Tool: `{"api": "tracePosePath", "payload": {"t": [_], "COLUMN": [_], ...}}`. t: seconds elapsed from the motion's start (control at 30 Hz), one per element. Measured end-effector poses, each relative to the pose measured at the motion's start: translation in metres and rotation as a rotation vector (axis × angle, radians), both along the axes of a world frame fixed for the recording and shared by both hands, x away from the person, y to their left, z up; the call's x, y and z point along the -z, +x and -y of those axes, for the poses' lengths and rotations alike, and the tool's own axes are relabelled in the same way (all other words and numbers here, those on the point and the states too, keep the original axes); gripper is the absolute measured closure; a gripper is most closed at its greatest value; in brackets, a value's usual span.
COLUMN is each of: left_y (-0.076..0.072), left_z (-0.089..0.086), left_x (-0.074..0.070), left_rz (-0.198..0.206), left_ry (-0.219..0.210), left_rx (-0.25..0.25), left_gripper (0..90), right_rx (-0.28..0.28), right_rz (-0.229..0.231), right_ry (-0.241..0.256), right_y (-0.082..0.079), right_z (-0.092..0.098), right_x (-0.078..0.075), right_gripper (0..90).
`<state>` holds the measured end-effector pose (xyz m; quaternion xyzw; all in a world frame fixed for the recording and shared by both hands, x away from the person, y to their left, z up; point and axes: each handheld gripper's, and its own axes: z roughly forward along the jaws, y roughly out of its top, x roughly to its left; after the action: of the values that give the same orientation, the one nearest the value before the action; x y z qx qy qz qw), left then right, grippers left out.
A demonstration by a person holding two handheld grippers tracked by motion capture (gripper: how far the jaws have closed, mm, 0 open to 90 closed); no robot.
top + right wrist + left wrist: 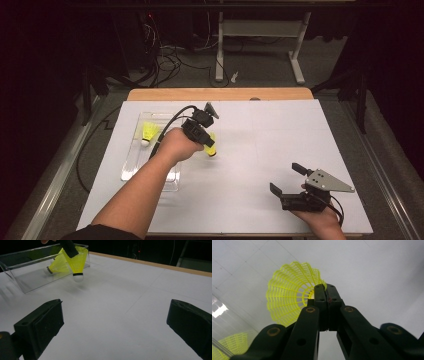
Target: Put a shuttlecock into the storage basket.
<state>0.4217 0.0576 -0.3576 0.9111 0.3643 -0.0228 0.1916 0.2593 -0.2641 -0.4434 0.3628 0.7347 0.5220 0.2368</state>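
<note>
Left gripper (209, 145), at centre-left of the high view, is clamped on the skirt rim of a yellow shuttlecock (289, 297), holding it cork-down just above the white bench (260, 150). Just to its left lies a clear plastic tray (131, 162) with a second shuttlecock (148, 133) inside. Right gripper (286, 177), lower right and well apart, rests with jaws spread wide, holding nothing.
</note>
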Motion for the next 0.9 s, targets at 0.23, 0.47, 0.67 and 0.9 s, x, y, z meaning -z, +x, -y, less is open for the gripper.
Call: {"api": "tracePosePath", "payload": {"t": [0.23, 0.47, 0.67, 0.9], "left_y": [-0.011, -0.02, -0.028, -0.039], "left_z": [-0.005, -0.013, -0.018, -0.02], "left_x": [-0.006, -0.011, -0.013, -0.016], "left_rz": [0.015, 0.023, 0.016, 0.025], "left_ry": [0.005, 0.003, -0.016, -0.016], "left_rx": [0.008, 0.006, 0.015, 0.049], "left_gripper": [89.8, 89.8, 89.8, 89.8], "right_rx": [0.0, -0.002, -0.003, -0.005], "right_rz": [0.0, -0.002, -0.004, -0.005], "right_ry": [-0.002, -0.005, -0.004, -0.006], "right_y": [0.0, 0.0, 0.0, 0.0], "right_z": [-0.001, -0.001, -0.001, -0.002], "right_x": [0.0, 0.0, 0.0, 0.001], "right_gripper": [1.2, 1.2, 1.2, 1.3]}}
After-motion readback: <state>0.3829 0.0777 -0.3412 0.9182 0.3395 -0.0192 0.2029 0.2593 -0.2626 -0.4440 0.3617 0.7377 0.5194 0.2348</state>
